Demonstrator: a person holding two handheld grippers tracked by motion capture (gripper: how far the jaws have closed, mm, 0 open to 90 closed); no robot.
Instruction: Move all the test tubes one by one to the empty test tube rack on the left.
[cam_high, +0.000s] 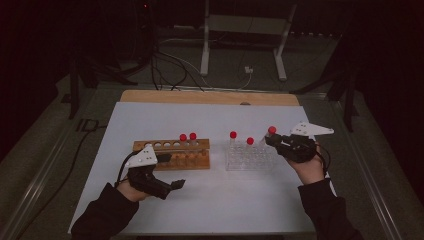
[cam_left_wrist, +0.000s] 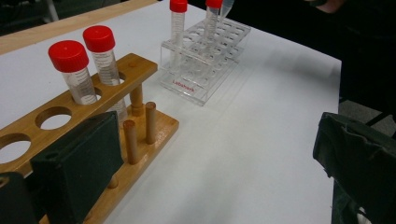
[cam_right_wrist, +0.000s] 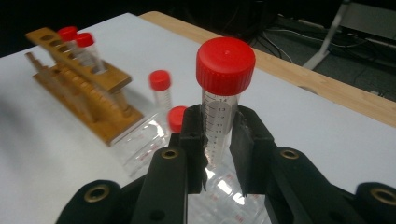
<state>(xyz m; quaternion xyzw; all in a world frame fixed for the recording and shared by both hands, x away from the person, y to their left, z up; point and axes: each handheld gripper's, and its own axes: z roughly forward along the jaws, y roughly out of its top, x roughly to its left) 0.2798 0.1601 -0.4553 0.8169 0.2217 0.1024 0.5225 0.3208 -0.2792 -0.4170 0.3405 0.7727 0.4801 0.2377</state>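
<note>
Right tool (cam_right_wrist: 218, 140) clamped on a red-capped tube (cam_right_wrist: 223, 93), just below the cap, upright above the clear rack (cam_high: 248, 156). Left tool (cam_high: 167, 172) wide open, holding nothing, low over the counter (cam_high: 210, 210) just beside the wooden rack (cam_high: 172, 154). Probably mid-transfer between racks, tube tip seemingly clear of its well, though blurred. Next: carrying across to a free hole in the wooden rack, keeping upright, lowering straight.
</note>
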